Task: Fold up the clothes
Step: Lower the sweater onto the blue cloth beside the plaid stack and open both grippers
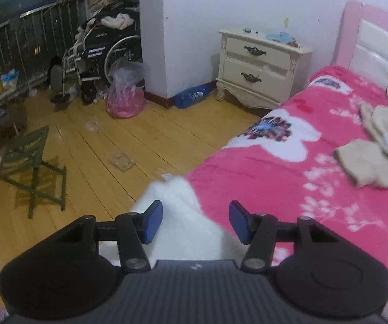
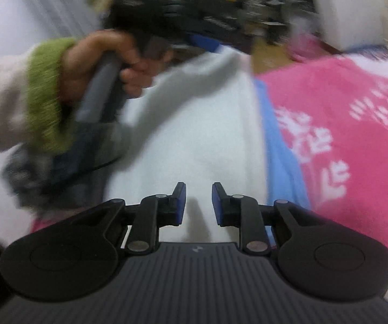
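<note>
While the left gripper hangs over the near edge of the bed, its fingers stand well apart, and a white garment lies under the gap; no pad presses on it. The right gripper has its fingers only a little open, with nothing between them, above the same white garment, which lies on the pink flowered blanket beside a light blue cloth. A hand with a green cuff holds the other tool's handle.
</note>
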### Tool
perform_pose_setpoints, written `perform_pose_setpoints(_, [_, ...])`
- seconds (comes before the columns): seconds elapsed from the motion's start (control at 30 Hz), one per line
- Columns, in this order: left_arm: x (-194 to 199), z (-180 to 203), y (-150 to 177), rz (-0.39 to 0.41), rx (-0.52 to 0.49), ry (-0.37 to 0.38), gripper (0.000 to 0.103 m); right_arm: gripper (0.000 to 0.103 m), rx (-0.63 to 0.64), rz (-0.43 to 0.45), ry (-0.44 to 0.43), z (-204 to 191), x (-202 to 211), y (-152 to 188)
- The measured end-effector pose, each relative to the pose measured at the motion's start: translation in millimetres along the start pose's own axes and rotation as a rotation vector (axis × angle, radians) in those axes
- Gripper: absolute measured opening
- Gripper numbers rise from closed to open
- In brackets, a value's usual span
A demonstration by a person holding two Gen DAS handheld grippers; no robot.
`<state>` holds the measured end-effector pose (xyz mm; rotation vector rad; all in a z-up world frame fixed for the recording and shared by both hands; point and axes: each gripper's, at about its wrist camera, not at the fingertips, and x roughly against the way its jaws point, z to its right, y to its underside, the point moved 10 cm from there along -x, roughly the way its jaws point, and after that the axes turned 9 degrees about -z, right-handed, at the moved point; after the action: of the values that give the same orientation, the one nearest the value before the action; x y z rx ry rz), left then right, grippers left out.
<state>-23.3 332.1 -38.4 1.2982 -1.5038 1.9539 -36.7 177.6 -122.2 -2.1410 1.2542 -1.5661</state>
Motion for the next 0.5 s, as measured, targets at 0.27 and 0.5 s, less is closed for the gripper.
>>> perform_pose_setpoints(0.27, [40.1, 30.7, -0.1, -0.080, 0.021, -0.205, 0.056, 0.021, -0.105, 0.085, -0.113, 28.0, 15.0, 38.7])
perform_pose_setpoints(0.5, [151.1, 69.8, 44.8, -0.241, 0.272, -0.335, 0.061, 0.022, -0.377, 0.304, -0.061, 94.6, 140.1, 83.0])
